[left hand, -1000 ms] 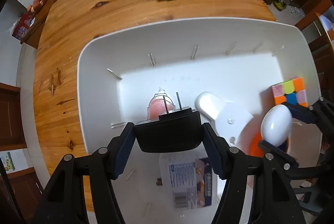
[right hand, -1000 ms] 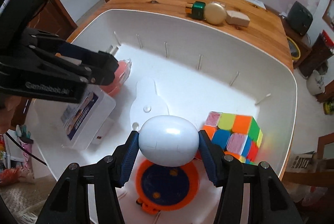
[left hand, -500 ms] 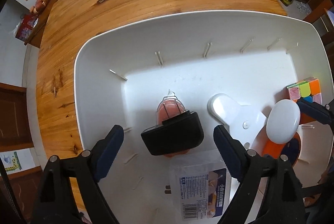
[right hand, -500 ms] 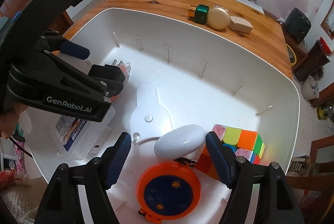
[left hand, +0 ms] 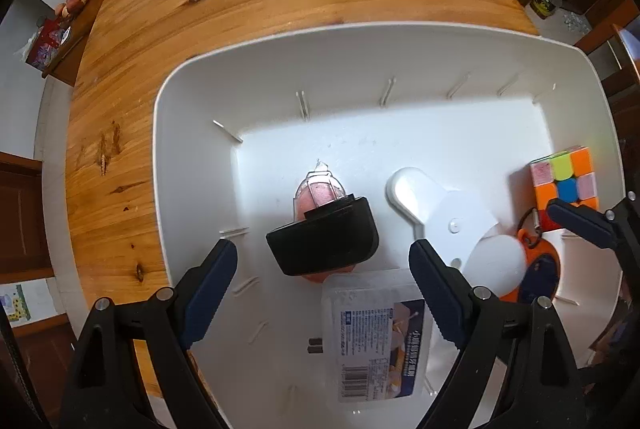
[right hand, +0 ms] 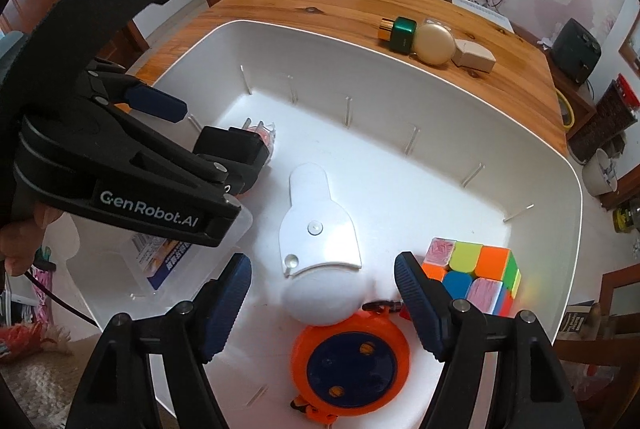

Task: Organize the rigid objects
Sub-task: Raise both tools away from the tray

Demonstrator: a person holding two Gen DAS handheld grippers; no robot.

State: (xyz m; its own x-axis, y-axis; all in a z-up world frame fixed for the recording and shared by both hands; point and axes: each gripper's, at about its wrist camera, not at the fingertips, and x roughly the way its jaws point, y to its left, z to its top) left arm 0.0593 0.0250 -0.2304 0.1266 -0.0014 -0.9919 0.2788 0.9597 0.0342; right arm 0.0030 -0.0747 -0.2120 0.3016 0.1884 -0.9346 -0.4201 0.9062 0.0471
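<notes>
**A:** Where were the two tools at that point?

**B:** Both hung over the white bin (left hand: 192, 133) on the wooden bench (left hand: 208, 1). The left hand-held gripper (left hand: 322, 269) had its jaws spread wide, holding nothing. The black adapter (left hand: 324, 243) lay between them on the bin floor, touching neither finger, resting on top of a pink clear-cased item (left hand: 318, 191).

**A:** And the right one?

**B:** The right hand-held gripper (right hand: 322, 289) was spread apart as well. The white egg-shaped object (right hand: 326, 295) lay free between its fingers, leaning against the rim of the orange and blue disc (right hand: 352, 365) and touching the wide end of the flat white paddle-shaped piece (right hand: 316, 225).

**A:** What else sat in the bin?

**B:** A colour cube (right hand: 474, 275) stood just beside the right finger, near the bin's right wall. A clear plastic box with a printed label (left hand: 378, 333) lay at the near side, right behind the adapter.

**A:** Anything outside it?

**B:** On the far side of the bench, well apart from the bin, a green and gold bottle (right hand: 398, 33), a round cream compact (right hand: 434, 43) and a small beige box (right hand: 474, 57) sat in a row, touching.
</notes>
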